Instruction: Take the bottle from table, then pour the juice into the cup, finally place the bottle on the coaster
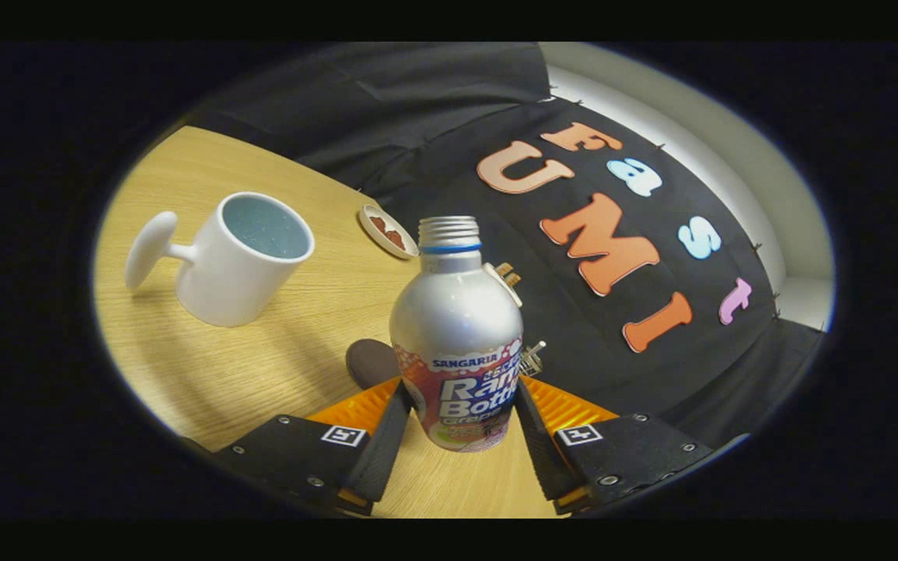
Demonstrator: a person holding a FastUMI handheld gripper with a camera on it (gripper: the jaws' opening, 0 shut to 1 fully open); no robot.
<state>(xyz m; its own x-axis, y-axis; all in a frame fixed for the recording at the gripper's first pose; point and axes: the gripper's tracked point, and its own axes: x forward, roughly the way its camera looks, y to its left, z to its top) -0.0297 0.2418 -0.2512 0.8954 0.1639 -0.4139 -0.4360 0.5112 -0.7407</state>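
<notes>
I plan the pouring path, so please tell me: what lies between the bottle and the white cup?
In the gripper view, only bare wooden table lies between the bottle, held between the fingers, and the cup.

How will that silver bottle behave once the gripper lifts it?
The bottle looks like smooth metal, so it is probably stiff yet a little slippery between the gripper fingers, which press on its lower body. It is tall and narrow-necked, so likely to tip if nudged high. Its mouth is uncapped, so tilting could spill.
</notes>
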